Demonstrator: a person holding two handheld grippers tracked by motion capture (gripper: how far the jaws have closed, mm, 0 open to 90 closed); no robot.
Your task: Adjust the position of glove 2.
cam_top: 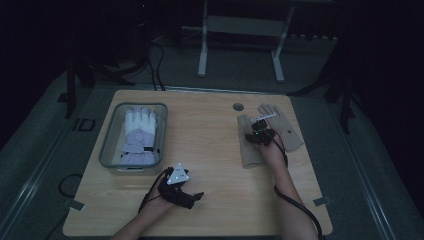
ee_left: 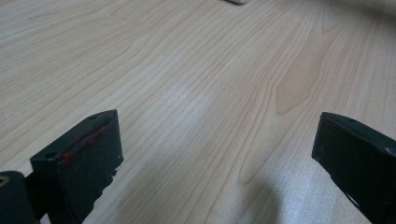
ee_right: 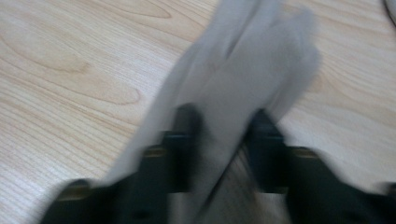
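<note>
- The left gripper (cam_top: 186, 196) rests low over the near part of the wooden table (cam_top: 215, 200), its jaws spread wide with nothing but bare wood between them in the left gripper view; it looks parked there, out of the way, while the other hand works.
- Farther in, on the left side of the table, a clear plastic bin (cam_top: 107, 155) holds a white and lilac glove (cam_top: 140, 135) lying flat, fingers pointing away from the person. Judging by that, the bin is where gloves get collected.
- On the right side, the right gripper (cam_top: 257, 131) is down on a beige glove (cam_top: 287, 131) spread on the wood, near a small round hole (cam_top: 238, 106) in the table top.
- In the right gripper view the jaws are drawn close together around a fold of the beige glove (ee_right: 243, 93). The picture is blurred, but the fabric sits pinched between them, a grip suited to lifting the glove.
</note>
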